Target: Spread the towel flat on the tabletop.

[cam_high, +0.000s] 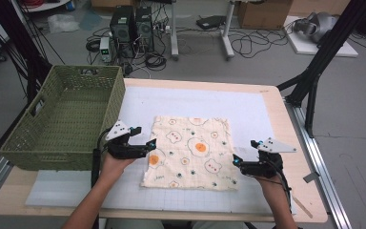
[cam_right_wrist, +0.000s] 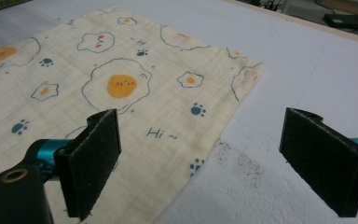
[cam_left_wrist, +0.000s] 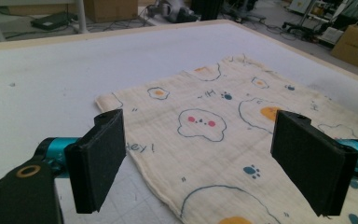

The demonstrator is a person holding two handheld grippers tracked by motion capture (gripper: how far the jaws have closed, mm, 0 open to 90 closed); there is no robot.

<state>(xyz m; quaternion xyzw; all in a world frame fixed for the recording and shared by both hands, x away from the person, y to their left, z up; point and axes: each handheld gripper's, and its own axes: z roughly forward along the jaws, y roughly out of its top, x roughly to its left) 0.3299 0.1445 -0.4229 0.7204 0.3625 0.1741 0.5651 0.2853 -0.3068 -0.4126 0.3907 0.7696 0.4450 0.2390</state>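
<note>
Left gripper (cam_high: 151,143): black two-jaw tool with teal fittings and a grey three-cornered plate on top, held in the person's left hand (cam_high: 116,160). Jaws stand wide apart with nothing between the pads. It hovers at the left edge of the cloth, tips pointing right over the fabric. In the left gripper view (cam_left_wrist: 198,161) the two black foam pads (cam_left_wrist: 100,158) frame the cloth's near-left part from above, clear of it.

Right gripper (cam_high: 236,160): same build, held in the right hand (cam_high: 269,171). Jaws likewise wide, nothing gripped. Tips point left at the cloth's right edge, near its near-right corner. In the right gripper view (cam_right_wrist: 200,163) one pad hangs over the fabric, the other over bare mat.

Cloth: cream square cotton cloth printed with fried eggs, paw marks and small words (cam_high: 189,150), lying flat and spread out at the middle of the white gridded mat (cam_high: 248,107), between the two grippers. Edges look straight, no folds visible.

Mat covers most of the light wooden table (cam_high: 290,138). A green woven plastic basket (cam_high: 64,117) stands on the table's left side, just left of the left gripper, apart from the cloth.
</note>
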